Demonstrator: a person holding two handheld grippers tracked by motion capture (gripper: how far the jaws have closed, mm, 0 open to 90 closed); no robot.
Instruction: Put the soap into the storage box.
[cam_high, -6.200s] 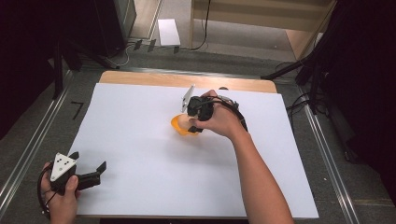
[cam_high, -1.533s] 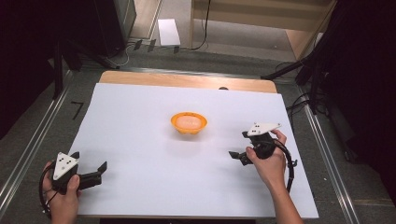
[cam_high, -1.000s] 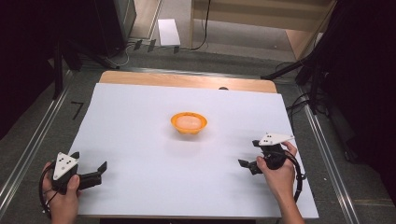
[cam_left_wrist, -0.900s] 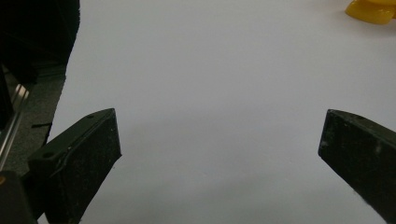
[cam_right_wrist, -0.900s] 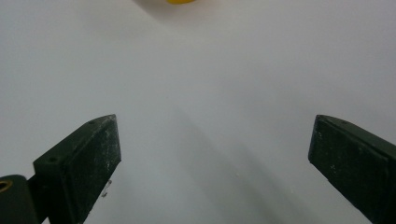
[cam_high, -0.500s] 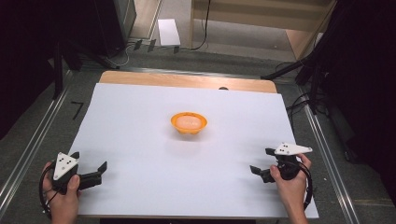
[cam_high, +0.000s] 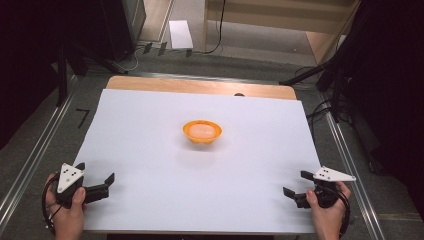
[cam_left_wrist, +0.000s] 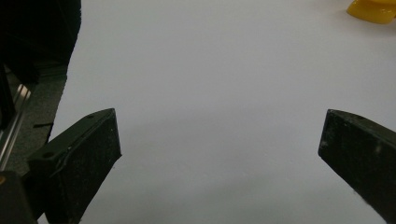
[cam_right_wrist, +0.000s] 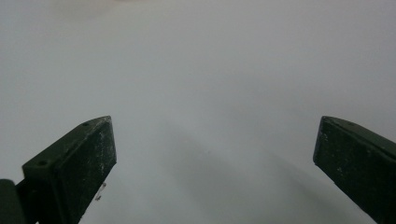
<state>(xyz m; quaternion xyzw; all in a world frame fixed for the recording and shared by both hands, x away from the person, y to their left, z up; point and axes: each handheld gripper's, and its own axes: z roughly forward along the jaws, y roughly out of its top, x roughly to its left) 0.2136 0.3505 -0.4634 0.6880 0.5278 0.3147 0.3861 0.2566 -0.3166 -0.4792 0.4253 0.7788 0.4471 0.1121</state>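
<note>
I saw one orange bowl (cam_high: 202, 132) upright mid-tabletop (cam_high: 150, 150), its inside pale; I couldn't tell any contents. My left claw (cam_high: 95, 180) sat at the near left corner, released and empty. My right claw (cam_high: 296, 186) sat at the near right corner, likewise released, well apart from the bowl.

We note an orange bowl (cam_high: 201, 132), plain white table sheet (cam_high: 150, 150), black gripper jaws, grey top plates, a tan wood edge (cam_high: 150, 85).

Bowl (cam_high: 201, 132) mid-table (cam_high: 150, 150), left hand-held gripper (cam_high: 97, 182) near-left corner, right hand-held gripper (cam_high: 296, 186) near-right corner
</note>
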